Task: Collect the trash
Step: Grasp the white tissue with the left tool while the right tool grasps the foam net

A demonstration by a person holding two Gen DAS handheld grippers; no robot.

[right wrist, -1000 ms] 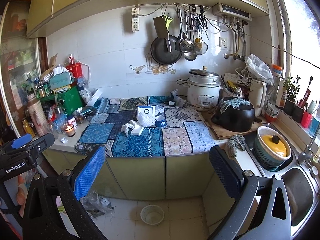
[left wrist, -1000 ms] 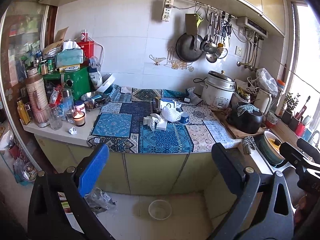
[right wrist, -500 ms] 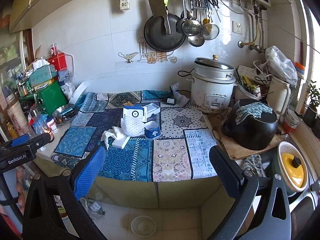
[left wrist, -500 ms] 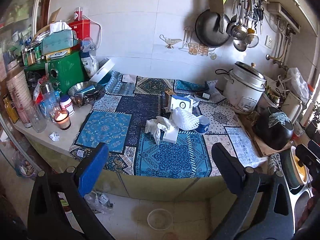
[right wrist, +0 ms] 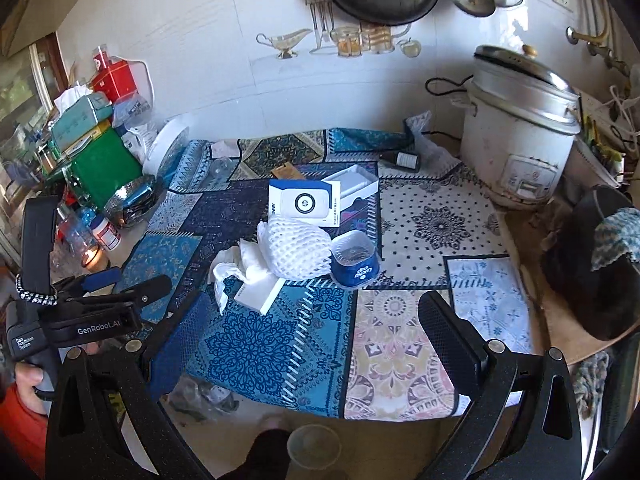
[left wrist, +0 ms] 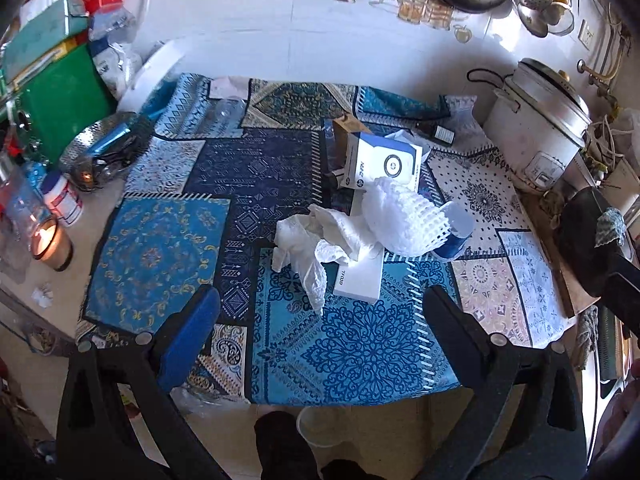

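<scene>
Trash cluster mid-bench on patterned cloth (left wrist: pixel 360 352): crumpled white plastic glove (left wrist: pixel 308 244) draped over flat white box (left wrist: pixel 358 280), white foam net (left wrist: pixel 404 220) touching it, blue cup (right wrist: pixel 354 262) just beside net. Box long axis runs toward near bench edge, slightly tilted. Left gripper (left wrist: pixel 320 332) fingers spread wide, empty, touching nothing, aimed at glove. Right gripper (right wrist: pixel 316 340) fingers likewise wide apart, empty. Rice cooker (right wrist: pixel 520 140) far right; lit candle (left wrist: pixel 50 242) left.
</scene>
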